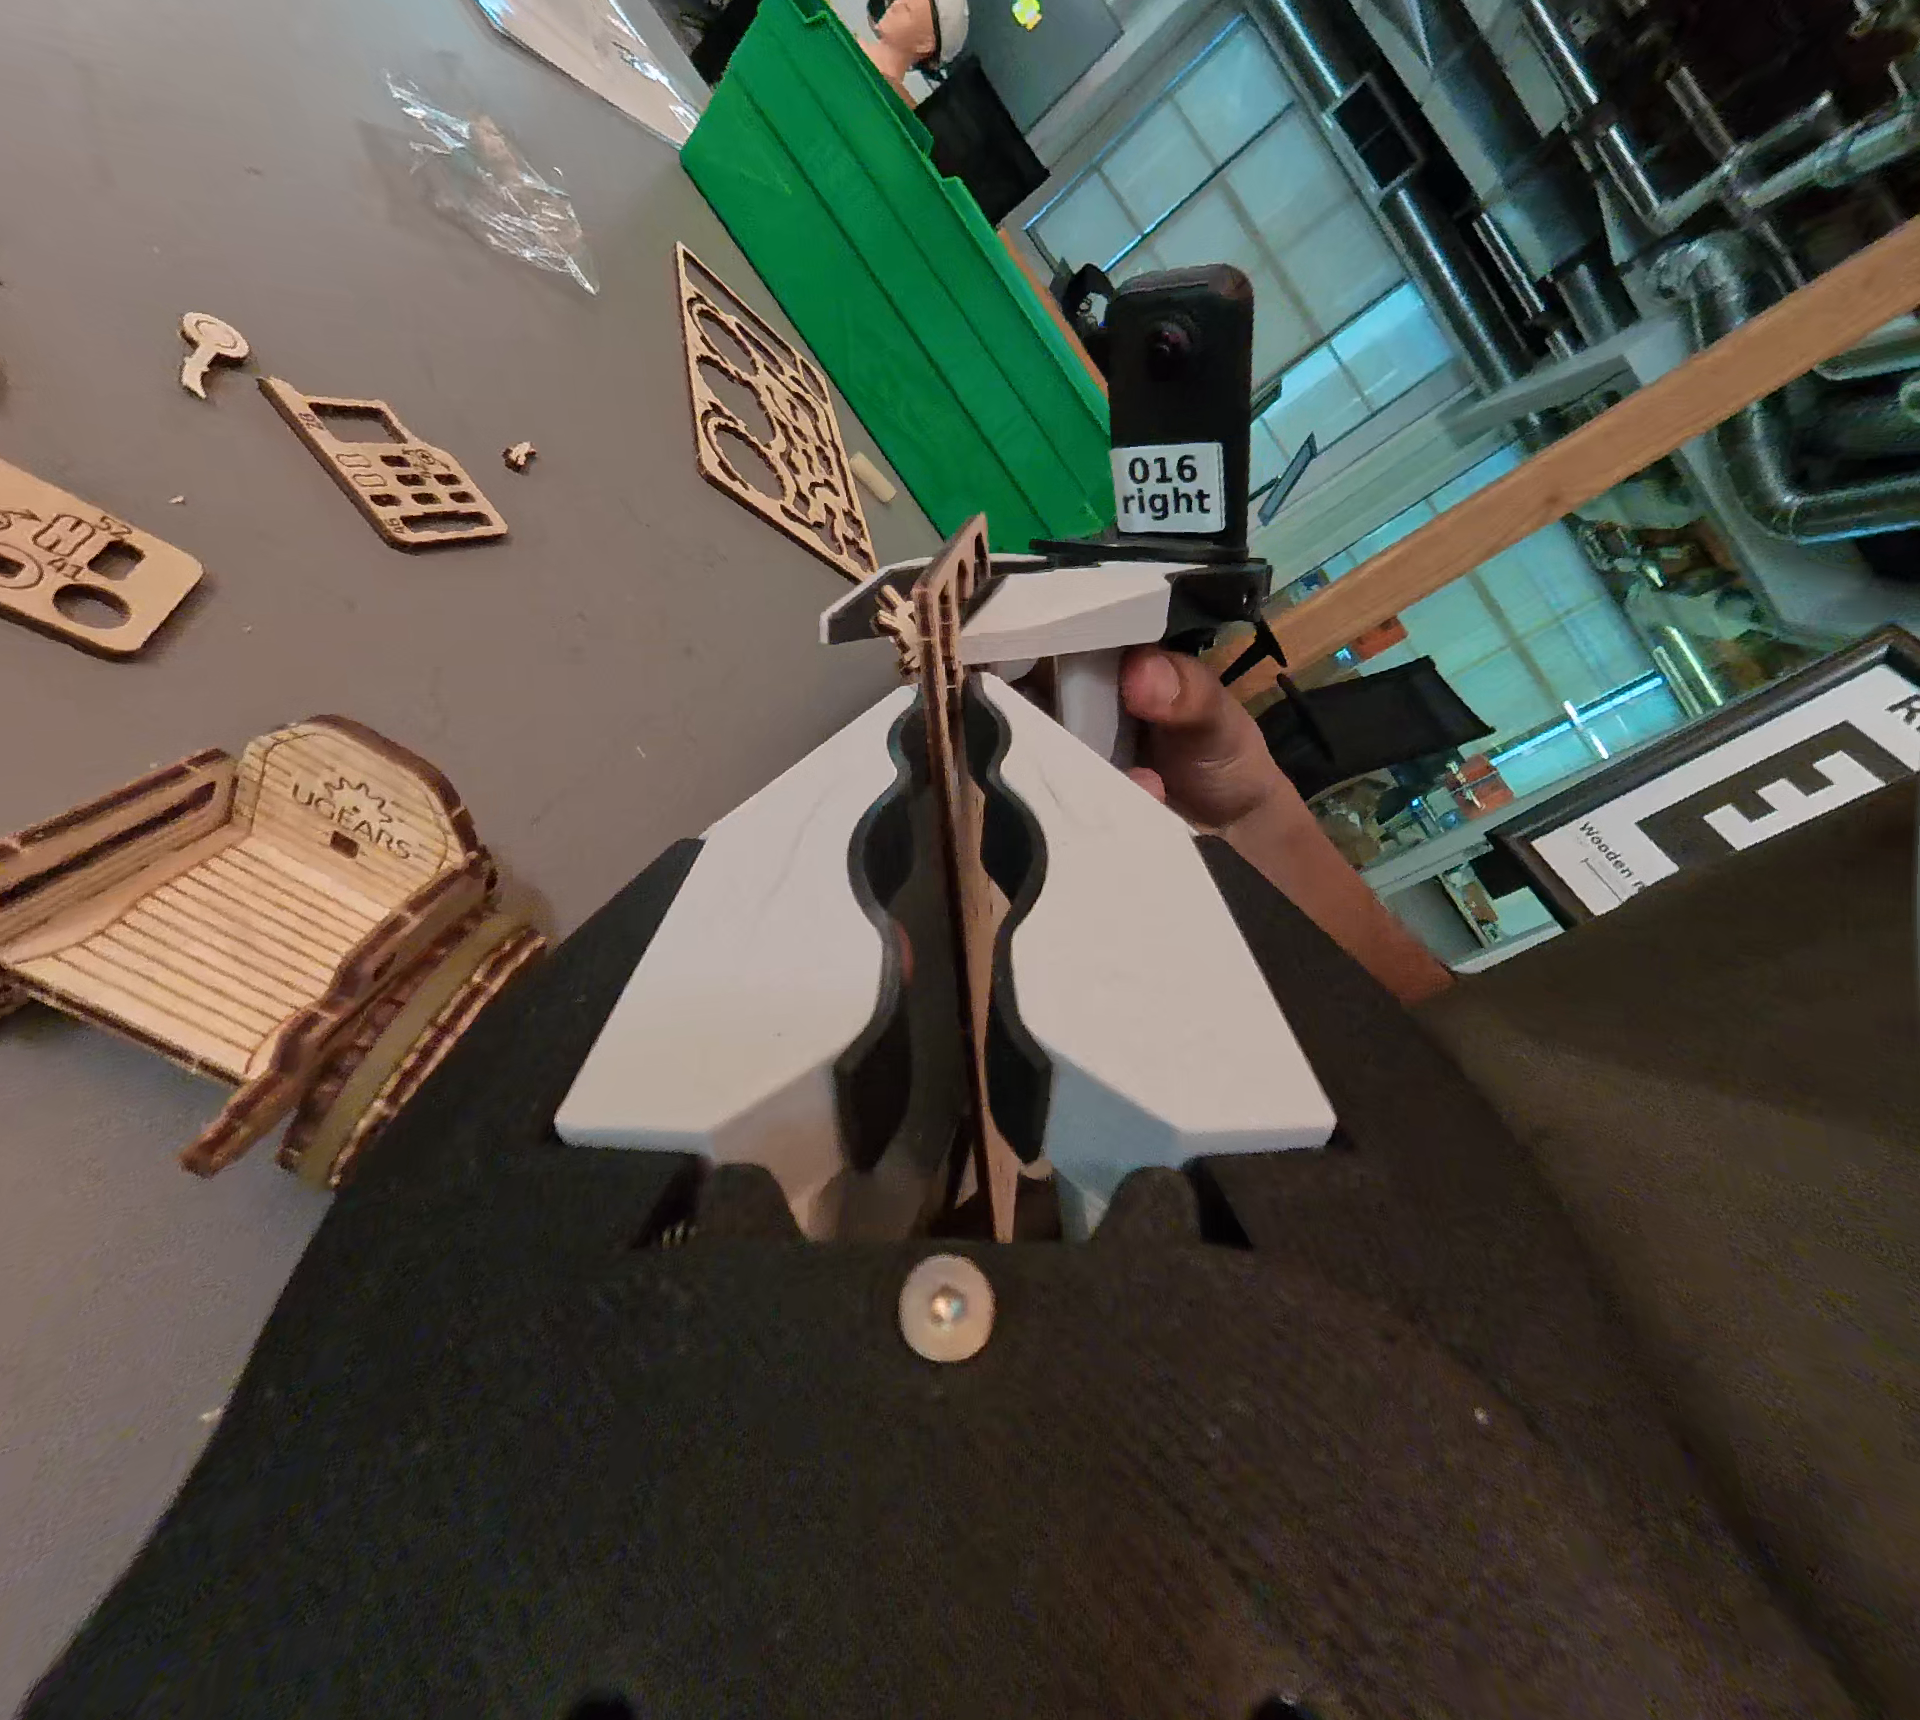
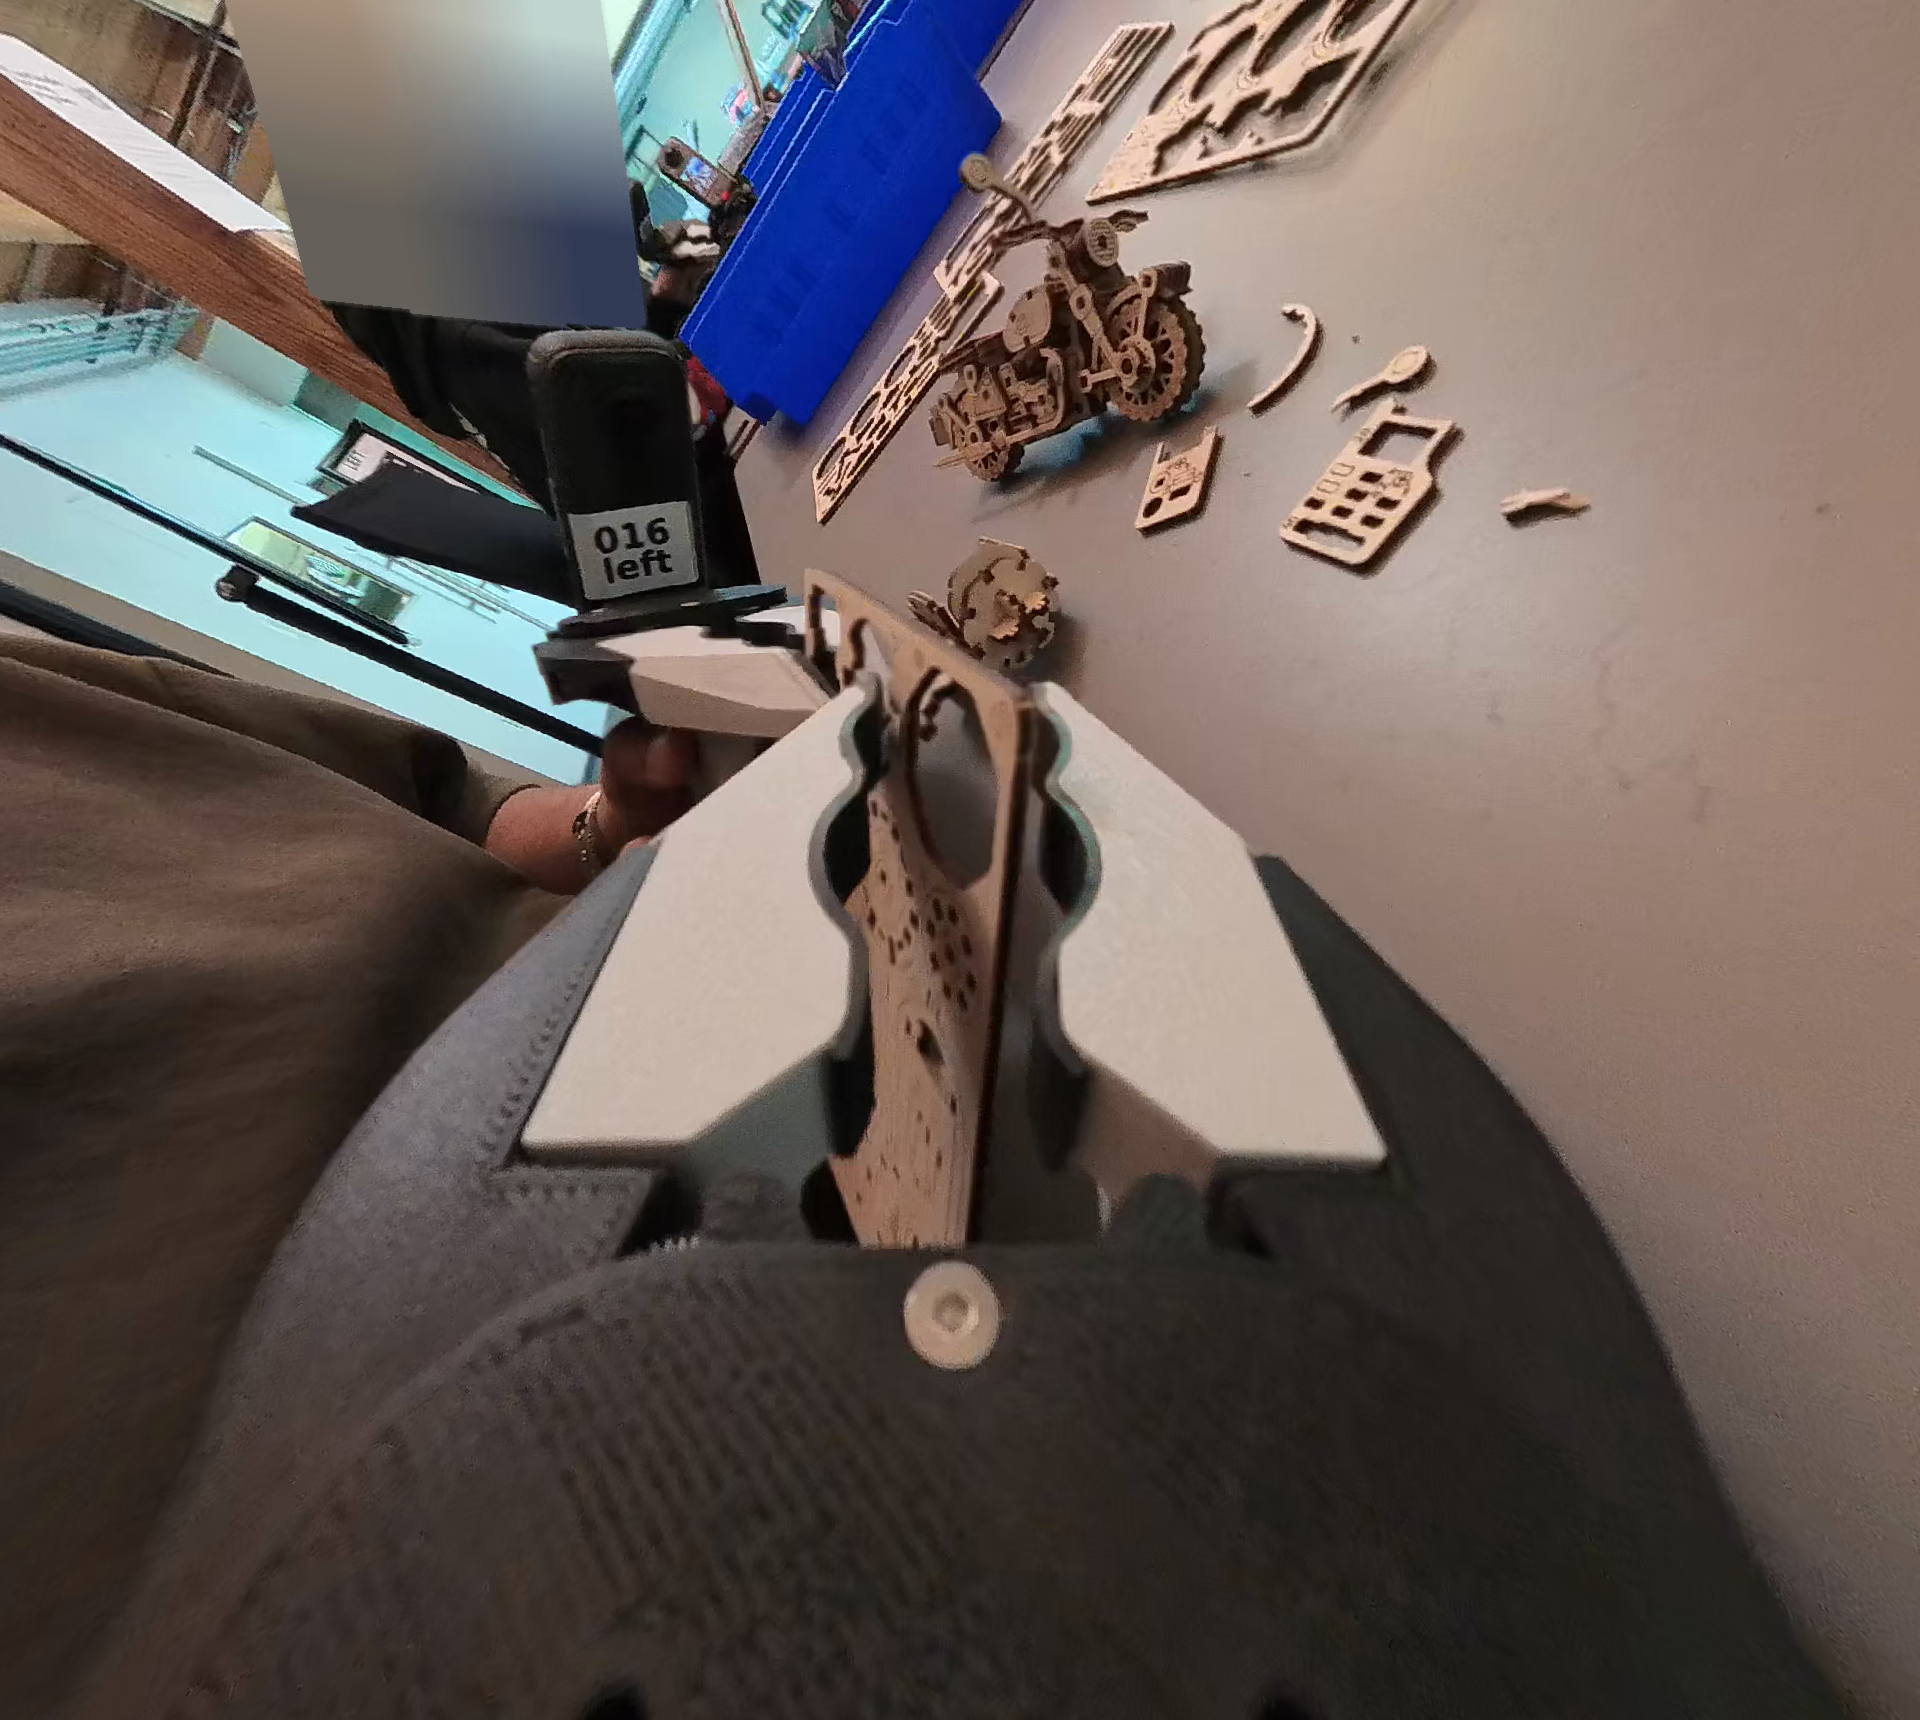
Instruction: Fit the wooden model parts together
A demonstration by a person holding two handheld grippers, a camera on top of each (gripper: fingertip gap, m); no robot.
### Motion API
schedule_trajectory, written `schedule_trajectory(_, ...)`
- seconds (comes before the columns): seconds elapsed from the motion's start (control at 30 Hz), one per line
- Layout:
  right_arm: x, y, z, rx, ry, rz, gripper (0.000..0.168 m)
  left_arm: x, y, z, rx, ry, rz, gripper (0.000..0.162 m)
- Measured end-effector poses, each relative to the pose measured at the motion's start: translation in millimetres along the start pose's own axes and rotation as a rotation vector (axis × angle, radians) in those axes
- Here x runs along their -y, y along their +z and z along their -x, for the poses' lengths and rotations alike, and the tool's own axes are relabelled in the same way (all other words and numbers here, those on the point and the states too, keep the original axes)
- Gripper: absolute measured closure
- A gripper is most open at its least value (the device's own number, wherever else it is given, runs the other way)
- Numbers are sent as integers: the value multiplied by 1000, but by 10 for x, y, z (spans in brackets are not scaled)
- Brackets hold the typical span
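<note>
Clamped edge-on in the left claw [image 1: 951, 714] is a thin wooden sheet [image 1: 961, 891], also pinched by the right claw [image 2: 940, 714]; twisted, it could be snapped.

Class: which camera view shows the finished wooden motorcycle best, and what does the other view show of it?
The right wrist view. The motorcycle stands whole and unobstructed on the table, beside the blue bin. The left wrist view shows none of it; there only loose parts and the wooden seat appear.
</note>
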State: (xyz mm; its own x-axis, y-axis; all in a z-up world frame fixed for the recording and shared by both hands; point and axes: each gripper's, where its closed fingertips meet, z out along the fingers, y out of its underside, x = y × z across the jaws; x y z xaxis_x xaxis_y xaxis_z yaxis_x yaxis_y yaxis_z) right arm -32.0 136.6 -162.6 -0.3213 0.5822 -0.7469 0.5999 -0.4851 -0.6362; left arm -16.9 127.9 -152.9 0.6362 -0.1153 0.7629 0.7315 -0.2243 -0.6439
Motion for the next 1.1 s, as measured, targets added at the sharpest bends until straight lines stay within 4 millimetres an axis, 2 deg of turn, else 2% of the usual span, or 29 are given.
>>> schedule_trajectory(0.23, -1, -89, 39, 139, 182, 3, 151, 35, -17, 13, 6, -4, -26, 160)
schedule_trajectory(0.33, 4, -96, 116, 185, 171, 4, 160, 45, -29, -2, -3, 1, -36, 159)
schedule_trajectory(0.4, 23, -111, 158, 206, 158, -4, 167, 50, -33, -16, -14, -1, -39, 151)
schedule_trajectory(0.57, 67, -163, 162, 169, 61, -16, 167, 91, -76, -54, -26, 5, -69, 142)
schedule_trajectory(0.7, 133, -226, 121, 147, 57, -49, 167, 128, -109, -72, 2, 70, -73, 139)
schedule_trajectory(0.77, 220, -324, 148, 174, 68, -83, 167, 160, -142, -96, 13, 112, -83, 139)
schedule_trajectory(0.83, 404, -504, 153, 203, 101, -176, 167, 193, -181, -114, 27, 157, -92, 140)
schedule_trajectory(0.93, 601, -810, 48, 170, 143, -276, 167, 216, -223, -109, 66, 231, -88, 142)
schedule_trajectory(1.0, 557, -930, -116, 62, 151, -242, 167, 202, -230, -100, 100, 289, -69, 143)
schedule_trajectory(1.1, 383, -995, -312, -79, 148, -142, 167, 102, -195, -98, 151, 399, 0, 144)
